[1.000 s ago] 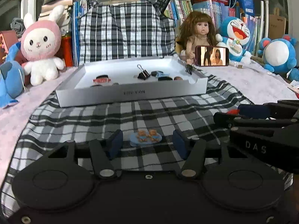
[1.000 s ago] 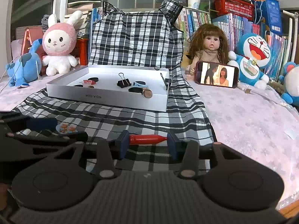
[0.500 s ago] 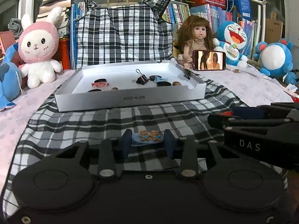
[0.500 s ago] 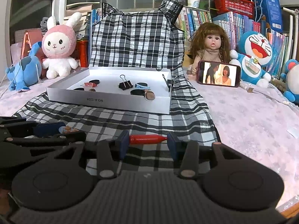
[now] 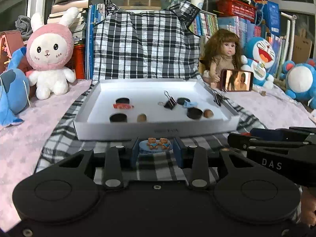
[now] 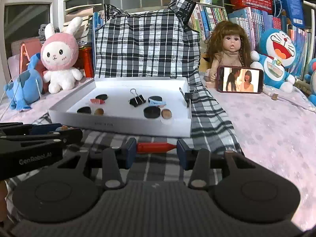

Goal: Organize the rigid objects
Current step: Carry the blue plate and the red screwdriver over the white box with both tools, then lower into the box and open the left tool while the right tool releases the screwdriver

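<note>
My left gripper (image 5: 156,149) is shut on a small blue oval charm with two bears (image 5: 156,145), held above the checked cloth just in front of the white box (image 5: 158,131). My right gripper (image 6: 156,151) is shut on a red pen-like piece (image 6: 156,147), gripped by its ends, also in front of the white box (image 6: 118,125). Inside the box lie a black binder clip (image 5: 169,103), black round caps (image 5: 194,113), brown beads (image 5: 208,113), a red piece (image 5: 122,106) and a light blue piece (image 5: 190,104). Each gripper shows at the other view's edge.
The checked cloth (image 5: 150,43) runs under the box and up over the books behind. A pink rabbit plush (image 5: 50,53), a blue plush (image 5: 10,90), a doll (image 5: 223,55), a phone (image 5: 237,80) and blue cat plushes (image 5: 260,59) ring the pink bedspread (image 6: 276,122).
The left gripper's fingers closed on the bear charm and lifted it toward the box. The right gripper, still holding the red piece, also moved closer to the box.
</note>
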### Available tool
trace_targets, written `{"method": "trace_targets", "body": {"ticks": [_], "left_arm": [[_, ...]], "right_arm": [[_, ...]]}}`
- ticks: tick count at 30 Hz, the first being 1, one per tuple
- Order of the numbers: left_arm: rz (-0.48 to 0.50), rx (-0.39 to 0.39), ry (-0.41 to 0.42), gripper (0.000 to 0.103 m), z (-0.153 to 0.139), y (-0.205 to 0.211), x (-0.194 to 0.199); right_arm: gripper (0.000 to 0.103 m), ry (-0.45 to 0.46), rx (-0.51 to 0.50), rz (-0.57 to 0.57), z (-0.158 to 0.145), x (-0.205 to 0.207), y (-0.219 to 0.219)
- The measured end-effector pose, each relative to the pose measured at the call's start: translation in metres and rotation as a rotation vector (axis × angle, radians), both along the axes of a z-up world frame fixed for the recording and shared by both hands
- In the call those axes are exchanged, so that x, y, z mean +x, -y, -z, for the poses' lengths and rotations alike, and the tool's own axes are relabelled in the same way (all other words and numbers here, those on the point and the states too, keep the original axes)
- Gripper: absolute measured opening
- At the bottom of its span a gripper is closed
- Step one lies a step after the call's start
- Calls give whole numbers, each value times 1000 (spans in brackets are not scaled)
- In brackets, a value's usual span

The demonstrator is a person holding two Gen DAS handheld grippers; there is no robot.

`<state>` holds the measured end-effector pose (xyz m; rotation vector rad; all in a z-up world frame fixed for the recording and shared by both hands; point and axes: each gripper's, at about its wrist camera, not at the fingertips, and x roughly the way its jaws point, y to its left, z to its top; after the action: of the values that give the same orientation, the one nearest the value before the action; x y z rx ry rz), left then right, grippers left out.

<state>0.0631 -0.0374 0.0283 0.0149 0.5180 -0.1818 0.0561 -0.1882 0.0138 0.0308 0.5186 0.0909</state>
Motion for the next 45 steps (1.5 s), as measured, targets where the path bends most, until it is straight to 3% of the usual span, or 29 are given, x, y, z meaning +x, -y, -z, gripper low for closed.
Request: {"method": "trace_targets", "body": {"ticks": [15,21,27,34,45], "left_arm": [[-20,-66,-64,35,-23,-37,99],[12,-140,-101,35,-28,-46,146],[16,-200,-190,35,-28,-42,204],[-25,-154,-220,35,-15,-36,244],[-51,-88,-235,35,7,-29,257]], "right_arm": [[50,-58,38,-2,-29,97,-6],[50,-144,75,-5,-36,144,-2],[50,-244,132,12,-44,207,1],[50,-293,88,29,-34,239,-3],[50,-318,72,43,-10,254,-4]]}}
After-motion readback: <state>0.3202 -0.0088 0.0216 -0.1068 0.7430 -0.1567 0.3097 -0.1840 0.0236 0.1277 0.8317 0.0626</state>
